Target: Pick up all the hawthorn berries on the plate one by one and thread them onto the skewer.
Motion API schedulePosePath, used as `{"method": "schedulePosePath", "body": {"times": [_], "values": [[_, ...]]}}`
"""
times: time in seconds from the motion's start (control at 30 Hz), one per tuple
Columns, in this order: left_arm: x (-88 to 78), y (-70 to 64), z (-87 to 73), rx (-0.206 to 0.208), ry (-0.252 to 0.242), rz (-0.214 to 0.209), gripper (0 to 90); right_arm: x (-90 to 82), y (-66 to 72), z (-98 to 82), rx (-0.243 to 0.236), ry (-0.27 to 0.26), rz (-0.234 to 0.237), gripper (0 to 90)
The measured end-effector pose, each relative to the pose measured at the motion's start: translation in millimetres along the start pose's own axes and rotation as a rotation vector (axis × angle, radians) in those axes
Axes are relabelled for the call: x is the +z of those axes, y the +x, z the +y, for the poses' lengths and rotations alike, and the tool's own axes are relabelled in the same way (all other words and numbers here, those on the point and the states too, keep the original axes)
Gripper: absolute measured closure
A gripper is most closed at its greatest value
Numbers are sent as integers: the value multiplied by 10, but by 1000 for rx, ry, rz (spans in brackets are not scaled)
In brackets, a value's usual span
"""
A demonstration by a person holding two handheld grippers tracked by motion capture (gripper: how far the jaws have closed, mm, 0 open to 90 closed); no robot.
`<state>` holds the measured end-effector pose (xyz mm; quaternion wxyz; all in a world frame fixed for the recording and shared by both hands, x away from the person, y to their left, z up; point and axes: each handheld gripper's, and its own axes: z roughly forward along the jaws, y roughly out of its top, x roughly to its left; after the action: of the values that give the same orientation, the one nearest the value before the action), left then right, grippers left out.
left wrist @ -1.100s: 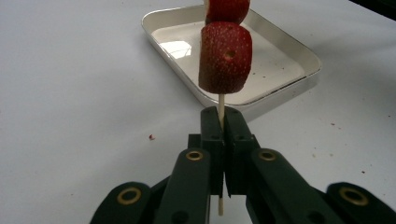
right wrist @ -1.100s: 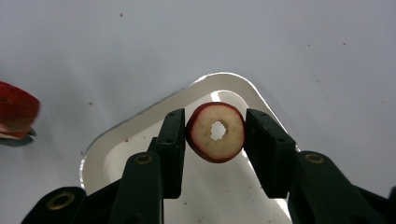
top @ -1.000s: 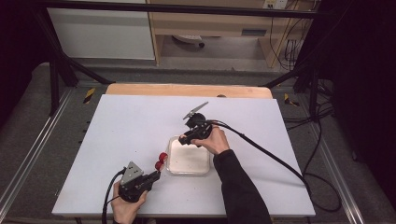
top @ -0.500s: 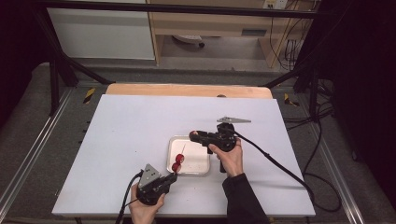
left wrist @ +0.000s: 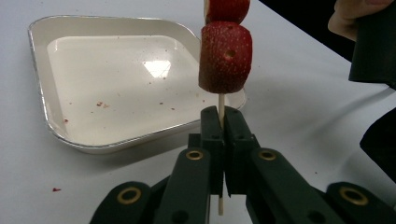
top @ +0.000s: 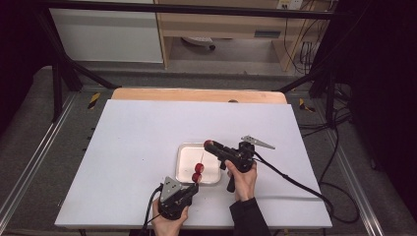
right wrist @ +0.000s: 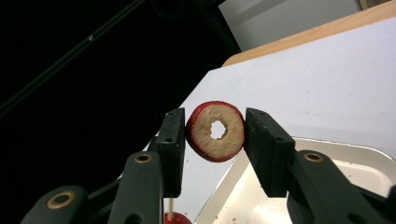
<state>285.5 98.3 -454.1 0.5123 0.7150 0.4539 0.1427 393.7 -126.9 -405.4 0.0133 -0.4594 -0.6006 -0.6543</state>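
Fruit pieces (left wrist: 225, 56), red and stacked on a thin wooden skewer (left wrist: 221, 103), stood upright over the near edge of the shallow tray (top: 184, 152), two showing in the high view. My left gripper (left wrist: 219, 130) had its jaws clamped tight on the skewer's bare lower end, just under the lowest piece. My right gripper (right wrist: 215, 140) pinched a cored slice (right wrist: 215, 131), red-skinned with a pale cut face and a hole through its middle, and held it above the tray, up and to the right of the skewer's tip. Red crumbs speckled the tray's floor. Both rested over the white table (top: 137, 132).
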Motion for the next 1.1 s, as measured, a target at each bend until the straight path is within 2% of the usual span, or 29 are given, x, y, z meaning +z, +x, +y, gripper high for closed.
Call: {"method": "schedulePosePath", "body": {"times": [0.17,0.43,0.63,1.1], "values": [[72,-71,-40,-11,-16,29,881,3,19,-29,42,-34,7,598],[128,-112,-46,-49,-11,35,882,21,30,-62,90,-72,15,598],[161,-99,-29,-65,-11,29,882,30,25,-73,98,-77,24,598],[178,-99,1,-68,-14,25,881,31,24,-87,90,-73,23,599]]}}
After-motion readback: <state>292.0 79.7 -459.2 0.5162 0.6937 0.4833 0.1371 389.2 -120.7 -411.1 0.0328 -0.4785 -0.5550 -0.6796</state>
